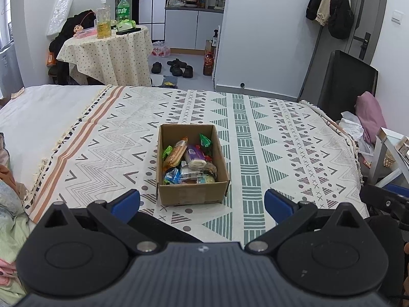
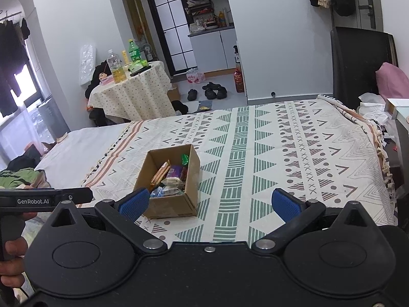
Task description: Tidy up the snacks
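Risk: both grippers, left gripper and right gripper, spread empty; packed snacks prone to snagging, tipping light cardboard box on soft bed.

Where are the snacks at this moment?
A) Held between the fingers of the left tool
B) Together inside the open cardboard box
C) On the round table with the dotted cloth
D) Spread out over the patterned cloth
B: the packets lie piled inside the open cardboard box on the patterned cloth, and both the left tool and the right tool are open and hold nothing.
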Available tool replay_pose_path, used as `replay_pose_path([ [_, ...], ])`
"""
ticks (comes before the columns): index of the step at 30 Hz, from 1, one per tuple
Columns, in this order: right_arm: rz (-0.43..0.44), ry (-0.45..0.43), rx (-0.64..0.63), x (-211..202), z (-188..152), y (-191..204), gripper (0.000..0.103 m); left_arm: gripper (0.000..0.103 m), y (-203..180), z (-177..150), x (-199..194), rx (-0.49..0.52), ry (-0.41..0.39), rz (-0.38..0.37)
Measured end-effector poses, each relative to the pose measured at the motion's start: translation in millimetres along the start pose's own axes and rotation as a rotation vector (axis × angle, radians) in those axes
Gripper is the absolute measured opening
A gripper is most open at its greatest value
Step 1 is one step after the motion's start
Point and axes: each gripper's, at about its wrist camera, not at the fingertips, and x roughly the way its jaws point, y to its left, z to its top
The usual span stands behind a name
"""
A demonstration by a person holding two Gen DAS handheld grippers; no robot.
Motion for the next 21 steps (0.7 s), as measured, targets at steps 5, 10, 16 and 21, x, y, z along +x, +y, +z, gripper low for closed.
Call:
replay_pose_path([
  [5, 0.000, 0.008, -0.002, 1.5, -1.2, 1.7, 0.103, 0.103, 1.0, 0.0, -0.6, 0.001, 0.000, 0.000],
  [10, -0.002, 0.008, -0.002, 1.5, -1.4, 2.7, 0.103, 0.103, 2.3, 0.2, -1.6, 0.008, -0.001, -0.004],
  [16, -0.005, 0.007, 0.004, 1.3, -2.7, 2.5, 0.103, 0.103, -0.1, 0.7, -1.1, 0.014, 0.000, -0.006],
  [21, -0.004, 0.007, 0.005, 1.0, -2.6, 2.6, 0.103, 0.103, -2.3, 0.5, -0.9, 0.023, 0.001, -0.009],
])
